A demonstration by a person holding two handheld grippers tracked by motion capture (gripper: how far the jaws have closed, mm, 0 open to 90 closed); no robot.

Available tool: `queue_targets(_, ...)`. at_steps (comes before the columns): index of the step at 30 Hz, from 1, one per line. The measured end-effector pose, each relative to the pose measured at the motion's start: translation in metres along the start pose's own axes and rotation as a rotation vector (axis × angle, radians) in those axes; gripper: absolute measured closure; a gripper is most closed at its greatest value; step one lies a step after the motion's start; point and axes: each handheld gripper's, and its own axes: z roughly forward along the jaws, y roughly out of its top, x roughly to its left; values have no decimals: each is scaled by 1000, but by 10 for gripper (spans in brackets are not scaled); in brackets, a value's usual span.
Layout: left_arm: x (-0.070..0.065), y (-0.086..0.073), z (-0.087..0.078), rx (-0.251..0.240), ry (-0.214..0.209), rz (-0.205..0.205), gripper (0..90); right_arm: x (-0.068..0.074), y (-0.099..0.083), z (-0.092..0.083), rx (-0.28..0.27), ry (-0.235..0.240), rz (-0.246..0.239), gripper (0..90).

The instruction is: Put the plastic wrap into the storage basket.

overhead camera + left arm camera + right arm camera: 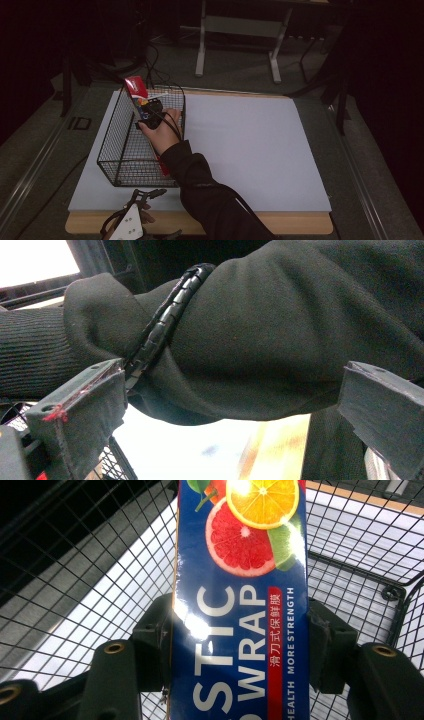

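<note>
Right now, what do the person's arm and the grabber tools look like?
The right arm wears a black sleeve with a ribbed cuff. A black ridged cable runs along it. The right gripper has two black jaws with brass-ringed screw holes. The left gripper carries a grey three-cornered plate; its dark grey pads have red-marked edges.

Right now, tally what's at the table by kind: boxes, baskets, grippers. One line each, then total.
Plastic wrap box: 1, clamped in the right gripper, partly inside the basket
Wire basket: 1, black, on the white table
Grippers: 2, counting the left gripper near the front edge
Total: 4
</note>
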Motion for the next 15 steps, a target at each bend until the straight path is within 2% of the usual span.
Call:
queue_targets(4, 0, 0, 0, 0, -2, 0, 1, 2, -2, 7, 40, -17, -16, 396)
queue_targets(7, 0, 0, 0, -1, -3, 0, 1, -3, -5, 13, 69, -17, -2, 395)
queue_targets(10, 0, 0, 1, 2, -5, 2, 1, -1, -4, 13, 72, -25, -20, 394)
queue_targets(15, 0, 0, 1, 4, -5, 4, 1, -3, -3, 14, 77, -6, -30, 383)
